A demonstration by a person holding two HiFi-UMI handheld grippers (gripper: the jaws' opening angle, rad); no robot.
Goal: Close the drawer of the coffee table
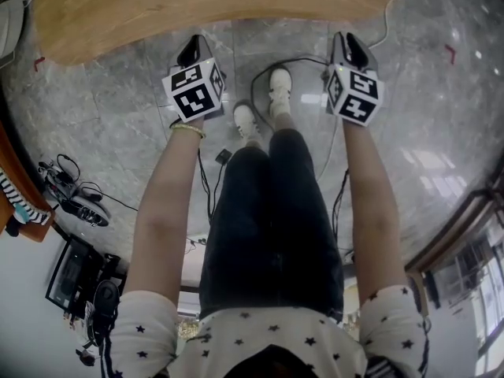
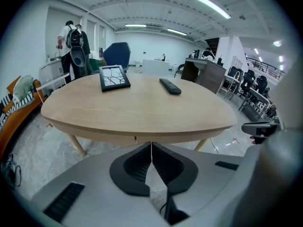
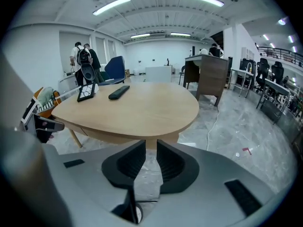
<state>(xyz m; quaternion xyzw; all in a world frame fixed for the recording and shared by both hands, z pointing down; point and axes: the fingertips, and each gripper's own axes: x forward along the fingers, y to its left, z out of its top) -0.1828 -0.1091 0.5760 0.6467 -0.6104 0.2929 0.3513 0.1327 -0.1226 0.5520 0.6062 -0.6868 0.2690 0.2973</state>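
Observation:
The light wooden coffee table [image 1: 197,6] lies ahead of me, beyond both grippers. Its rounded front edge [image 2: 137,126] fills the left gripper view. A thin seam of the drawer front [image 2: 135,138] shows in the apron, and the front looks flush with it. My left gripper [image 1: 190,52] hangs just short of the table edge; its pads [image 2: 142,162] meet with nothing between them. My right gripper [image 1: 354,50] is level with it near the table's right end [image 3: 142,112]. Its jaws stand a little apart over bare floor, and nothing is held [image 3: 150,157].
A framed black picture [image 2: 114,77] and a remote [image 2: 169,86] lie on the tabletop. My own feet [image 1: 264,101] and a black cable [image 1: 260,73] are on the marble floor between the grippers. Cables and gear [image 1: 75,199] lie at the left. People [image 2: 73,44] stand far behind.

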